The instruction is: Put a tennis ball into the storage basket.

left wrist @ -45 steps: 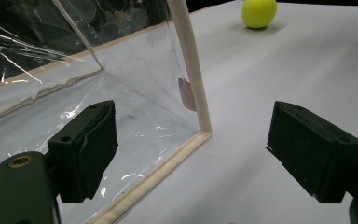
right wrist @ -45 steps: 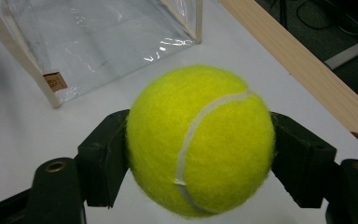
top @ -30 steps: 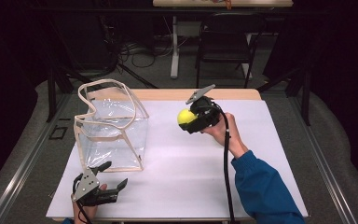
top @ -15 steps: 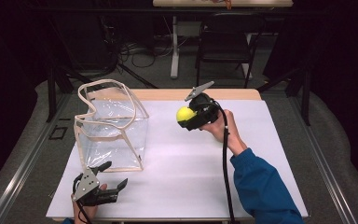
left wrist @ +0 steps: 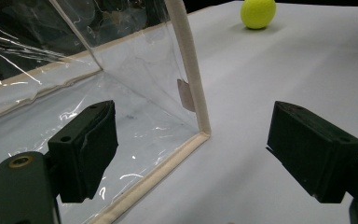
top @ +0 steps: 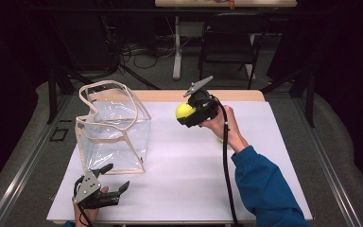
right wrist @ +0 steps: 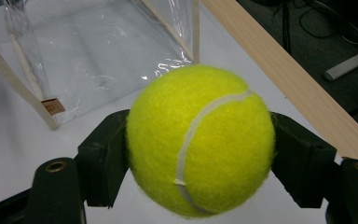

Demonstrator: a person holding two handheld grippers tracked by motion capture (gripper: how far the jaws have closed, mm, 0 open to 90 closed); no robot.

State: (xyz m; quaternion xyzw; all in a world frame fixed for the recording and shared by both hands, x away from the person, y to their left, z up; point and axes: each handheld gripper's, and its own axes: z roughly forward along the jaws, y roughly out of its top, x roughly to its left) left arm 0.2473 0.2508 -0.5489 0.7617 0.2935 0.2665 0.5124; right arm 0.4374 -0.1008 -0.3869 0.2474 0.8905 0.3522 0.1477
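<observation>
A yellow tennis ball (top: 185,110) (right wrist: 200,140) hangs above the white tabletop, with my right gripper (top: 187,114) (right wrist: 200,156) shut on it, both pads pressed into its sides. To its left stands a clear plastic bag (top: 111,127) (right wrist: 98,42) with beige trim, its top gaping. My left gripper (top: 117,176) (left wrist: 191,154) is open near the table's front edge, just in front of the bag's near corner (left wrist: 200,133), with nothing between its pads. A second tennis ball (left wrist: 258,13) lies on the table farther off in the left gripper view.
The white table sheet (top: 184,179) has bare room between the bag and the right hand. A wooden edge (top: 170,96) runs along the far side. Beyond it stand a chair (top: 231,42), table legs and floor cables.
The right gripper has lifted the tennis ball slightly higher and a touch to the left. The left gripper and the bag have stayed put.
</observation>
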